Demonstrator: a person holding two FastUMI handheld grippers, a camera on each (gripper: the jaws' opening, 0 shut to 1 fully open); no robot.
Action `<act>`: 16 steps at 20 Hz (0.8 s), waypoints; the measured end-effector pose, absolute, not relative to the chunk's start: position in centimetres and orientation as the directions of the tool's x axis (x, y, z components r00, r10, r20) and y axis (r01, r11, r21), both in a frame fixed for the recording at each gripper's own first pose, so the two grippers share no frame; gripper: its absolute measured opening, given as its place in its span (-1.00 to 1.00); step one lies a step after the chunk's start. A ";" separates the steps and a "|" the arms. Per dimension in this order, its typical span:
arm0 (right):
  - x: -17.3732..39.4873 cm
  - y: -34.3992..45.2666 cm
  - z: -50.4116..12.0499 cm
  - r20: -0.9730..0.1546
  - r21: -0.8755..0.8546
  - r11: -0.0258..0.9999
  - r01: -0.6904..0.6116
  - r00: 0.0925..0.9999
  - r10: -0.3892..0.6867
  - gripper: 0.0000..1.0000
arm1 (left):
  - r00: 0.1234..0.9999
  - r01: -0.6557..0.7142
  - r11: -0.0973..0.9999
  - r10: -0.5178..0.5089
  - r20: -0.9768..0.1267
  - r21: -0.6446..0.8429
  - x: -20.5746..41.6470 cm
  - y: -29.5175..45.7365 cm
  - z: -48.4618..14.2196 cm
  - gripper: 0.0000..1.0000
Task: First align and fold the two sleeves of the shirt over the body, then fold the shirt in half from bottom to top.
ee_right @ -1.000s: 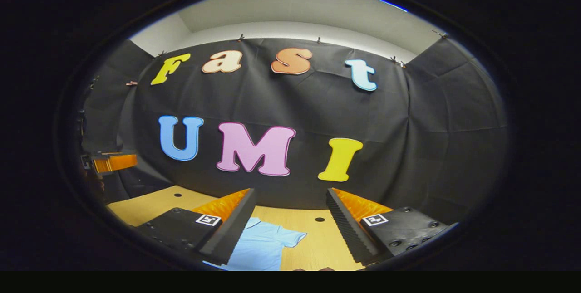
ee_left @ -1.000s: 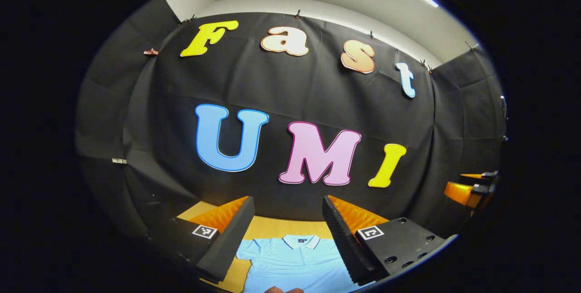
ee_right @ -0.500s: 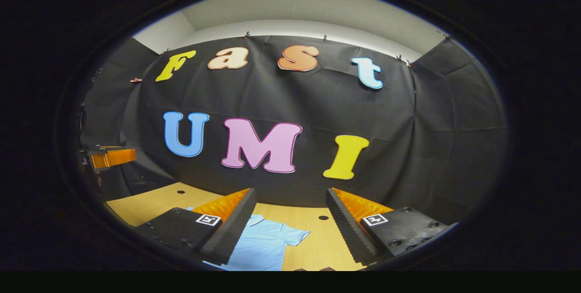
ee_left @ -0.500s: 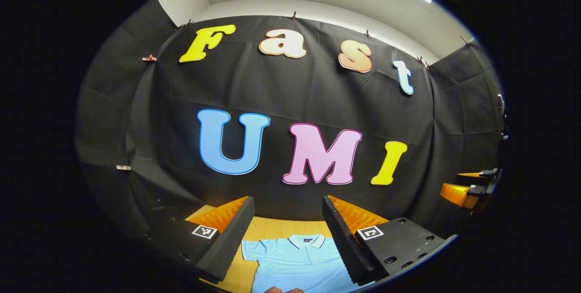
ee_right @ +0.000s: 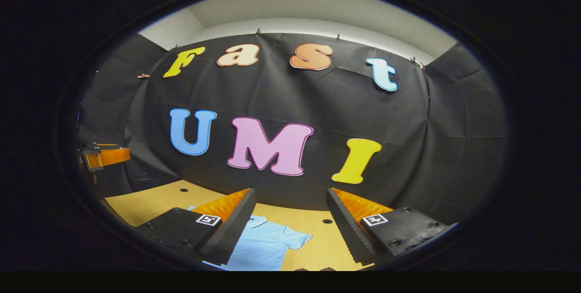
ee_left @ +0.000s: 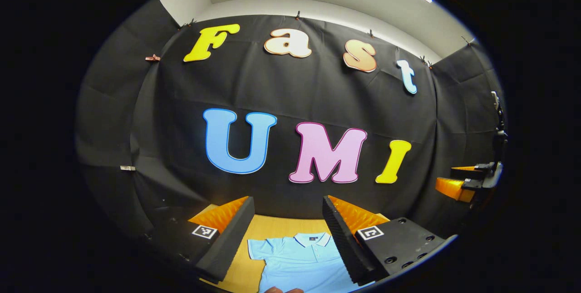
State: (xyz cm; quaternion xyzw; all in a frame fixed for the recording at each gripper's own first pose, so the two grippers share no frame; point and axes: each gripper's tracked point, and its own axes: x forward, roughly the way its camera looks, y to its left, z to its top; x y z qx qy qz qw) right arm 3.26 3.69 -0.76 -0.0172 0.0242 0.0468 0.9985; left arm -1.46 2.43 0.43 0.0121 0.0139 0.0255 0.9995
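A light blue polo shirt (ee_left: 299, 261) lies flat on the wooden table, collar toward the wall, with one short sleeve (ee_left: 256, 250) spread out. In the left gripper view it sits low between the fingers of my left gripper (ee_left: 287, 202), which is open and held above it, holding nothing. In the right gripper view the shirt (ee_right: 265, 247) lies low and left, its other sleeve (ee_right: 297, 240) pointing right. My right gripper (ee_right: 290, 192) is open too, above the table, apart from the cloth. Each gripper shows far off in the other's view: the right gripper (ee_left: 463, 184), the left gripper (ee_right: 104, 156).
The wooden table (ee_right: 154, 200) has small round holes (ee_right: 327, 221) near the wall. The black cloth wall (ee_left: 290, 89) rises just behind the table's far edge. A person's fingertips (ee_left: 283, 290) peek in at the bottom of the left gripper view.
Both views have swung slightly left, so the shirt and wall sit a little further right. More of the sleeve shows in the left gripper view. Both grippers stay open, holding nothing.
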 end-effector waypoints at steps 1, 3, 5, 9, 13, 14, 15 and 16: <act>3.5 3.8 -0.5 -0.052 -0.028 0.995 -0.098 0.994 0.096 0.94 | 0.999 -0.042 0.999 0.042 -0.023 0.017 -1.5 2.5 0.7 0.92; 4.5 3.5 0.3 -0.040 -0.045 0.994 -0.098 0.995 0.096 0.94 | 1.000 -0.018 1.000 0.018 -0.021 -0.002 -1.7 2.6 0.6 0.92; 5.8 3.9 -0.5 -0.078 -0.044 0.991 -0.126 0.989 0.122 0.93 | 0.999 -0.023 1.000 0.023 -0.025 0.004 -1.6 3.5 0.5 0.92; 9.6 3.4 -2.4 -0.162 -0.001 0.989 -0.146 0.976 0.144 0.94 | 0.999 -0.032 0.999 0.033 -0.030 0.026 -0.9 4.1 0.4 0.92; 14.9 3.1 -6.3 -0.236 0.005 0.980 -0.200 0.952 0.195 0.94 | 0.997 -0.068 0.998 0.068 -0.034 -0.008 0.4 4.3 -0.2 0.92; 16.2 3.2 -8.1 -0.272 0.005 0.974 -0.227 0.937 0.219 0.94 | 0.997 -0.075 0.997 0.074 -0.035 -0.017 0.8 4.1 -0.3 0.93; 17.5 3.0 -10.0 -0.303 0.000 0.969 -0.245 0.924 0.234 0.94 | 0.996 -0.083 0.997 0.082 -0.044 -0.008 1.3 3.9 -0.8 0.93; 18.8 2.8 -11.9 -0.336 -0.009 0.967 -0.255 0.911 0.237 0.94 | 0.994 -0.093 0.996 0.094 -0.051 0.015 1.7 3.8 -1.0 0.93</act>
